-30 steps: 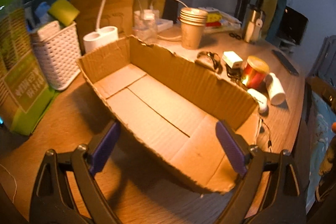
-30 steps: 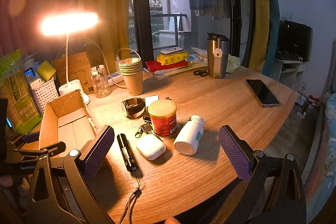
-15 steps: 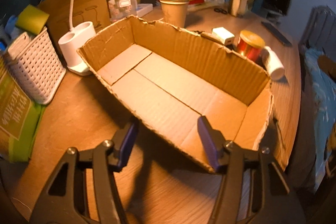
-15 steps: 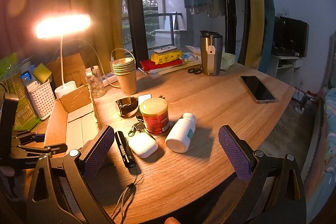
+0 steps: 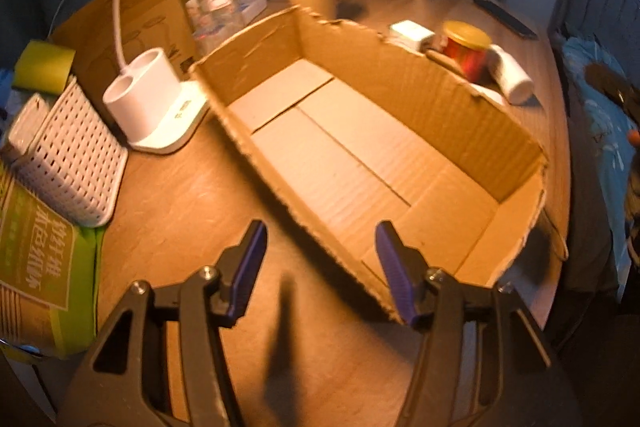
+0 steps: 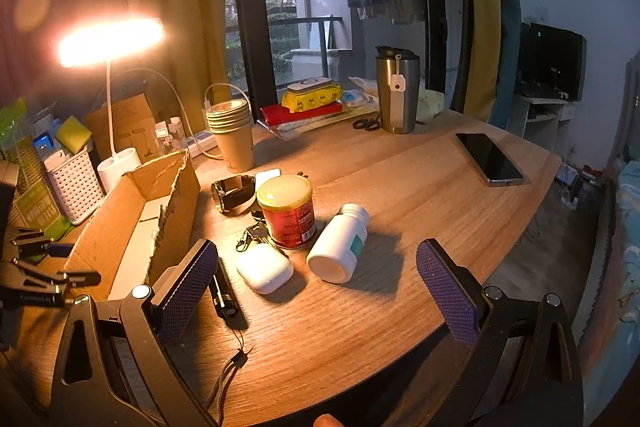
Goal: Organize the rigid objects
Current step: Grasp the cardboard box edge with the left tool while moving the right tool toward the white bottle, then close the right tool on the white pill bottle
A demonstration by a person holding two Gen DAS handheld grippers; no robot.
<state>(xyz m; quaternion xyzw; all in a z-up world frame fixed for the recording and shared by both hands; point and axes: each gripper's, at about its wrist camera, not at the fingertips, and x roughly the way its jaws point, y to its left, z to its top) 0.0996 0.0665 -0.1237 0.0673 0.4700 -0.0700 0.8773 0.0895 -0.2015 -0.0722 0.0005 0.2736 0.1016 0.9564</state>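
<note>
An empty cardboard box [image 5: 440,115] with torn walls lies on the wooden table. My left gripper [image 5: 320,269] stands open and straddles its near wall, both pads clear of the card. The right wrist view shows this gripper [image 6: 66,263] at the box's [image 6: 120,223] near end. Right of the box sit a red can [image 6: 289,213], a white pill bottle [image 6: 339,242] on its side, a white earbud case [image 6: 264,268], a black flashlight [image 6: 224,293], keys [image 6: 254,233] and a watch [image 6: 233,193]. My right gripper [image 6: 312,291] hangs wide open just short of them, holding nothing.
A white lamp base [image 5: 154,107], a white basket [image 5: 72,155] and a green pack [image 5: 36,259] crowd the box's left side. Behind stand stacked paper cups [image 6: 232,135], a steel tumbler [image 6: 396,91] and scissors [image 6: 366,123]. A phone [image 6: 490,159] lies near the far right edge.
My left gripper's jaws have narrowed from wide, and it has rolled and tipped down over the box's near wall. The right gripper has stayed almost still.
</note>
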